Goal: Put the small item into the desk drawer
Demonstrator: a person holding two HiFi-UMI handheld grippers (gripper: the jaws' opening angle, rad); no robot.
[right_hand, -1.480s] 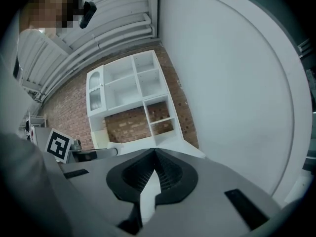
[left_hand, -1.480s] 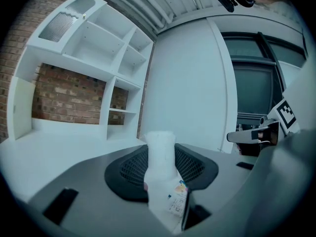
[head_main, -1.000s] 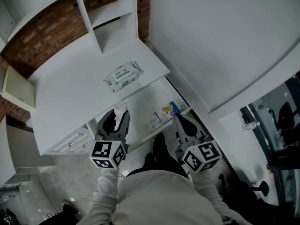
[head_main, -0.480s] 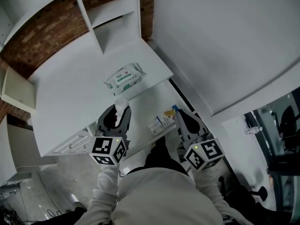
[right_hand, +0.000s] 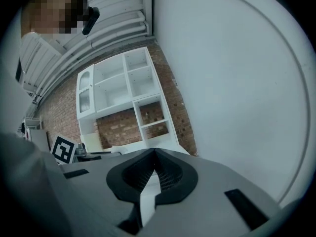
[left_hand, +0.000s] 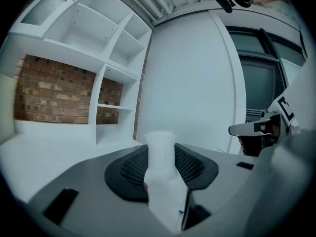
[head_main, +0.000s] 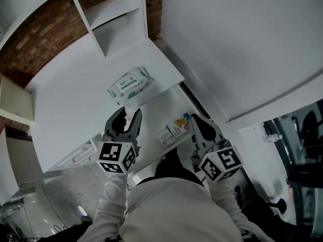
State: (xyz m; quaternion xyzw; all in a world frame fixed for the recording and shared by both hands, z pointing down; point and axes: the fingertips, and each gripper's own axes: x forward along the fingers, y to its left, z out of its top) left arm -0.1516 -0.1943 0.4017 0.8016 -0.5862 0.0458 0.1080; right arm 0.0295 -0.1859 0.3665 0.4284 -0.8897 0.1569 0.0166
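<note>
Far left: brick wall behind white shelves. Below these, white desk, top plain and matt; grey glossy floor under its near corner. Toward the desk's right end, wipes pack, lying flat near the front edge. Left gripper closed on a small white item, ribbed top standing clear above the pads. Item seen just below the pack in the head view, at the desk's front edge, beside the open drawer. Drawer white inside, small boxes at its right end. Right gripper just right of the boxes, jaws together, nothing between. Right of all: large plain white wall, then dark window
</note>
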